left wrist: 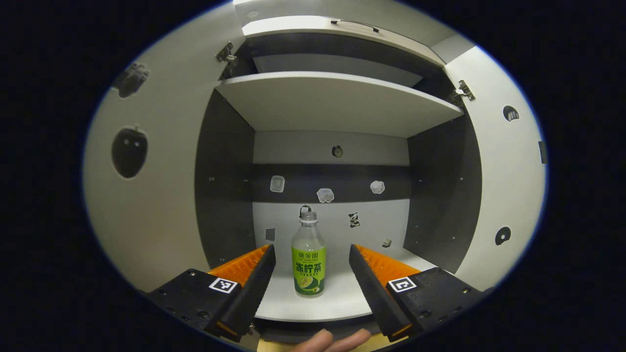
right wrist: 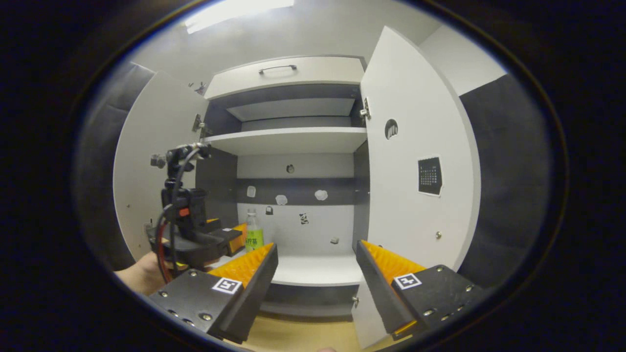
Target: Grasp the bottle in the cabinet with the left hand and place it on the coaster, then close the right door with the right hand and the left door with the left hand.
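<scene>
Bottle [left wrist: 308, 256] stands upright on the cabinet's lower shelf [left wrist: 313, 305], near its front edge — the one item stored there; the upper shelf [left wrist: 337, 100] looks bare. Your left gripper [left wrist: 312, 264] is spread, jaws flanking the bottle without contact. Advance off-centre and one finger may tip it. Your right gripper [right wrist: 317, 261] is also spread, beside the right door [right wrist: 415, 195].

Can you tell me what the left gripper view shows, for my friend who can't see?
The left gripper is open, its two fingers either side of a green-labelled bottle standing upright on the bottom shelf of an open cabinet. Both cabinet doors are swung wide.
</scene>
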Available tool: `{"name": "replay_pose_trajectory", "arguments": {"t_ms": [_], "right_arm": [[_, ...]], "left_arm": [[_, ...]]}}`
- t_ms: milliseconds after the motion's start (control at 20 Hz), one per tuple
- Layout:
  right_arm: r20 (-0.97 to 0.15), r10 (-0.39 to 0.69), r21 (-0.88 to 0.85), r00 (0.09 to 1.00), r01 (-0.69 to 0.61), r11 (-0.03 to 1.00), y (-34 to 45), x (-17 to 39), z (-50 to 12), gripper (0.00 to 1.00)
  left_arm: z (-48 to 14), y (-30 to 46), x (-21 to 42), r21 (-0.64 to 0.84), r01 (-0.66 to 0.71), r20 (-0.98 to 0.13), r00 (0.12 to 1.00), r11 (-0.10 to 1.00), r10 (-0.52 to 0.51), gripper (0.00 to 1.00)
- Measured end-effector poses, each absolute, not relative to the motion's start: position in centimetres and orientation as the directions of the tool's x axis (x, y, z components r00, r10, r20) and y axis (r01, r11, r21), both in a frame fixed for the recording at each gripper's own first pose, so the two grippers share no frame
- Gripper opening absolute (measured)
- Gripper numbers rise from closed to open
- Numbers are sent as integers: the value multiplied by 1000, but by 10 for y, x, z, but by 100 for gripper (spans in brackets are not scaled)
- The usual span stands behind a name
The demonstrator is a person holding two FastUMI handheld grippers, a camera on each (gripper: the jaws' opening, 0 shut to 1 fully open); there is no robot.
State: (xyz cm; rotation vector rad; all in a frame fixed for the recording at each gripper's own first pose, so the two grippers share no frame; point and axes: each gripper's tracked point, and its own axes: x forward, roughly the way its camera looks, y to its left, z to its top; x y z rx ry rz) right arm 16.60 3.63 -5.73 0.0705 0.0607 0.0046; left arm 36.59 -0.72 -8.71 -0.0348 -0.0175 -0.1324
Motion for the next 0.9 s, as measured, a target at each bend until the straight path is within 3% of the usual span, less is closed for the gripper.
{"name": "replay_pose_trajectory", "arguments": {"t_ms": [200,550,800,900], "right_arm": [[4,38,84,999,-38,996,39,166,-42,97],[-15,-8,63,1000,9,998,22,160,-46,97],[-8,-44,42,999,44,998,8,152,-45,97],[-10,-53,45,999,53,998,3,149,-46,97]], "left_arm": [[-115,-9,414,-40,123,-26,992,992,-125,96],[-139,-20,467,-82,136,-63,988,987,-141,98],[-156,-10,491,-25,94,-99,990,995,-96,98],[-158,-15,483,-50,121,-124,984,991,-126,88]]}}
